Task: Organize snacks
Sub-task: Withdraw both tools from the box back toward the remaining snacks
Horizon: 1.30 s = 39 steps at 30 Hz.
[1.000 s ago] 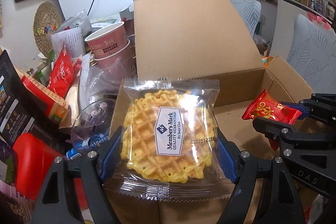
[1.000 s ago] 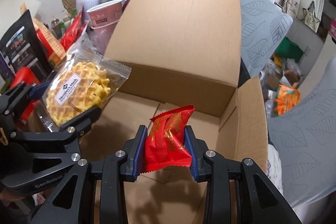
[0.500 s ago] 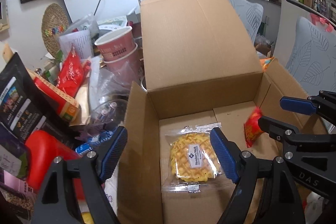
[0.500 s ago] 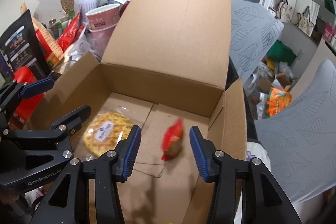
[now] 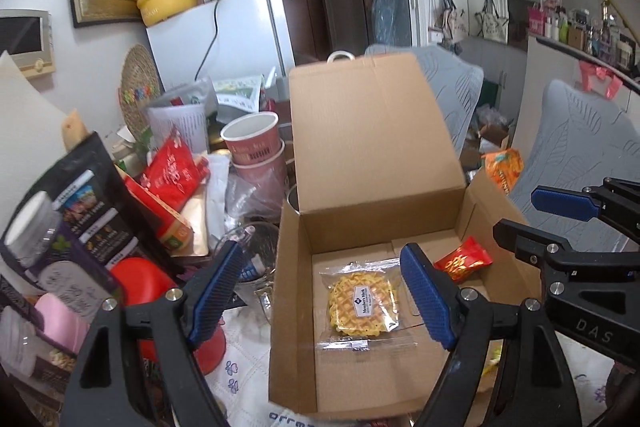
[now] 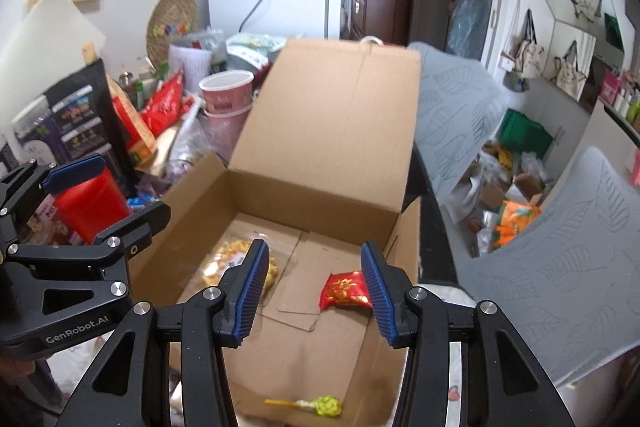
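Note:
An open cardboard box (image 5: 292, 307) (image 6: 320, 155) stands in front of me with its lid up. A clear-wrapped waffle (image 5: 364, 301) (image 6: 236, 263) lies flat on the box floor at the left. A small red snack packet (image 5: 462, 259) (image 6: 344, 291) lies on the floor at the right. My left gripper (image 5: 320, 291) is open and empty above the box's left wall. My right gripper (image 6: 314, 291) is open and empty above the box; it shows at the right of the left wrist view (image 5: 532, 215). A green-yellow lollipop (image 6: 320, 405) lies at the box's near edge.
A crowded pile of snack bags (image 5: 172, 175), pink paper cups (image 5: 252, 143), a red container (image 5: 148, 279) and a black bag (image 5: 88, 211) fills the table left of the box. Grey leaf-patterned chairs (image 6: 580, 267) stand to the right. A white fridge (image 5: 224, 35) is behind.
Both grippers opened and let go: the waffle and the red packet dropped onto the box floor. Both grippers have since pulled up and back from the box.

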### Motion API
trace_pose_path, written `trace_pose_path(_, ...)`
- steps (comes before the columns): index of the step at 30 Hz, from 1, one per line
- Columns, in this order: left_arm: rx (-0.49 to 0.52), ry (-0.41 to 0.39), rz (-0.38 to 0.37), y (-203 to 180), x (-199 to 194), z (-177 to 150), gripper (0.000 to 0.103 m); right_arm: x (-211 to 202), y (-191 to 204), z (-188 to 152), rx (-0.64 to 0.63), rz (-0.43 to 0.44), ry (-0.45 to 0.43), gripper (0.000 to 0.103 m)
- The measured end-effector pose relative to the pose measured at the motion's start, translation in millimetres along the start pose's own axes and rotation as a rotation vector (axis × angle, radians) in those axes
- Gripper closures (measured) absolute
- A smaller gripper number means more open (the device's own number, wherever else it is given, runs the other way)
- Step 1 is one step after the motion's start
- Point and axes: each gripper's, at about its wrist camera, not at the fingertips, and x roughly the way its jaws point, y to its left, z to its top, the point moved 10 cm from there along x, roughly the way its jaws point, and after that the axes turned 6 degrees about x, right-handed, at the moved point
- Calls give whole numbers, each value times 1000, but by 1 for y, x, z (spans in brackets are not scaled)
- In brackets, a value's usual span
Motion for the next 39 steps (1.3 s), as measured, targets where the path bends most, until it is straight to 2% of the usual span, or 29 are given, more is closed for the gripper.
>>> trace_pose_path(10, -9, -78, 17, 5, -60, 5, 22, -63, 4, 4, 10, 22, -92, 55)
trace_pose_path(11, -11, -84, 19, 6, -66, 5, 22, -68, 4, 4, 10, 22, -99, 54)
trace_pose_path(13, -15, -93, 24, 8, -75, 4, 22, -83, 3, 3, 9, 14, -126, 45)
trace_pose_path(17, -22, -105, 32, 11, -93, -1, 21, -104, 6, -4, -13, 11, -160, 42)
trace_pose_path(19, -19, -111, 36, 11, -99, -4, 12, -112, 8, -9, -19, 13, -165, 38)
trace_pose_path(20, -19, -120, 40, 12, -104, -6, 6, -115, 9, -11, -23, 15, -167, 33)
trace_pose_path(23, -7, -142, 51, 11, -115, -11, 3, -125, 15, -19, -35, 19, -181, 32)
trace_pose_path(37, 4, -102, 44, 4, -149, -61, 3, -160, 37, -75, -50, 51, -210, 32)
trace_pose_path(39, 1, -94, 25, 2, -150, -68, 3, -163, 39, -84, -51, 45, -212, 32)
